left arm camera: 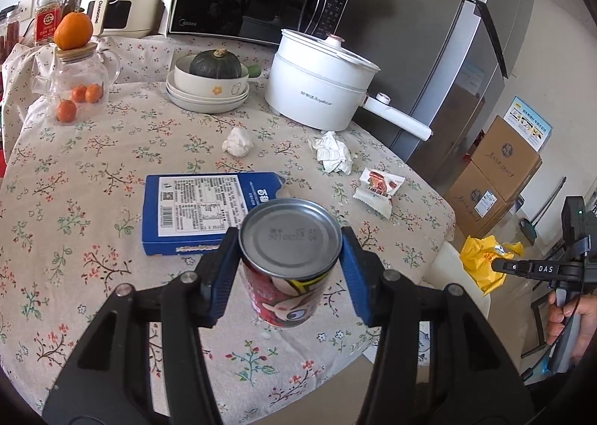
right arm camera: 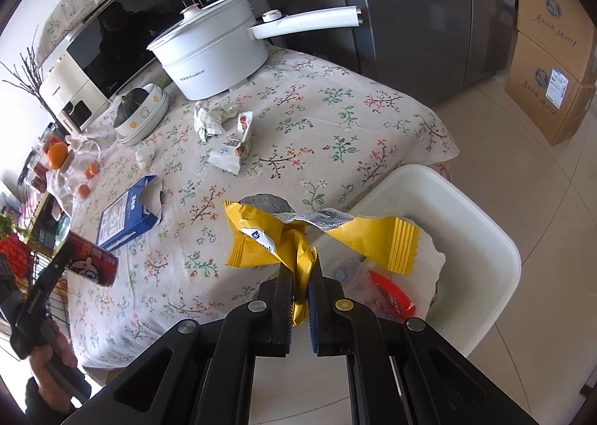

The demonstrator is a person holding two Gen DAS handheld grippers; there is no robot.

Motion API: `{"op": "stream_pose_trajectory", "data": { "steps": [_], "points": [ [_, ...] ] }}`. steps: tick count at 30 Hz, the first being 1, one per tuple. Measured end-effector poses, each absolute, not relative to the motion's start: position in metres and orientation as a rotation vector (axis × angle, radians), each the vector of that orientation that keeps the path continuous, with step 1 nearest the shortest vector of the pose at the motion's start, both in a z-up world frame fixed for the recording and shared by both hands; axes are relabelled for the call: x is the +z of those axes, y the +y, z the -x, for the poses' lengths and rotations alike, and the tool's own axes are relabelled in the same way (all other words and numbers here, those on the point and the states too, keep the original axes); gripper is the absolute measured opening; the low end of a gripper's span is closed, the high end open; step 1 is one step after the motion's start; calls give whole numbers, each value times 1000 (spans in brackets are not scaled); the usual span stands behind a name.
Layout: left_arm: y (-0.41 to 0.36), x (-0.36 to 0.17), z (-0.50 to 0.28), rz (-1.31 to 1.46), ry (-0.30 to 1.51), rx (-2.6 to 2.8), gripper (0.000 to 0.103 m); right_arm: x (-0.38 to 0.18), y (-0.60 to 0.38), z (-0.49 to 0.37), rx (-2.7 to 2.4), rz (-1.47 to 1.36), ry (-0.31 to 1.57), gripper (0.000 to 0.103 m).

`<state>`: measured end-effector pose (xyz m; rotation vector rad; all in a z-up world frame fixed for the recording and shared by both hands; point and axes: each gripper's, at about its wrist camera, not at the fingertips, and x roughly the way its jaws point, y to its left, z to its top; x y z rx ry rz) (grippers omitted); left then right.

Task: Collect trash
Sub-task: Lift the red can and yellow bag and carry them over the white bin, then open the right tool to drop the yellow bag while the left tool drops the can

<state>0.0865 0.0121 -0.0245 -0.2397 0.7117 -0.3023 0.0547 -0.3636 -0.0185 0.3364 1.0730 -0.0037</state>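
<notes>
**Trash run: about halfway, both hands loaded**

The left gripper is clamped on a red can, held up off the table. The right gripper is pinching a torn yellow wrapper right over the white bin next to the table.

The bin already has some stuff in it: a red wrapper, some clear plastic and white paper. So a few pieces look done.

Still out on the table: blue box, tissue ball, crumpled paper, and a snack wrapper. I'd guess drop the yellow one, then the can, then four more.
</notes>
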Motion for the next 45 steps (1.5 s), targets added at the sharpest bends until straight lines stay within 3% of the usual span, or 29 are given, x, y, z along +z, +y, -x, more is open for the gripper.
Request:
{"op": "stream_pose_trajectory", "data": {
  "steps": [11, 14, 16, 17, 32, 45],
  "points": [
    [-64, -21, -89, 226, 761, -489, 54, -94, -458, -38, -240, -418, 1279, 9],
    [-95, -21, -88, 214, 774, -546, 54, -97, -471, -32, -242, -451, 1290, 27],
    [-117, -23, -87, 202, 785, -591, 54, -91, -478, -26, -234, -466, 1278, 50],
    [-129, -24, -86, 191, 790, -614, 54, -88, -480, -24, -236, -465, 1267, 52],
    [-266, -82, -88, 81, 930, -789, 54, -75, -504, 3, -248, -483, 1229, 53],
    [-294, -102, -102, -3, 942, -794, 55, -71, -508, 8, -260, -459, 1210, 55]
  ]
}}
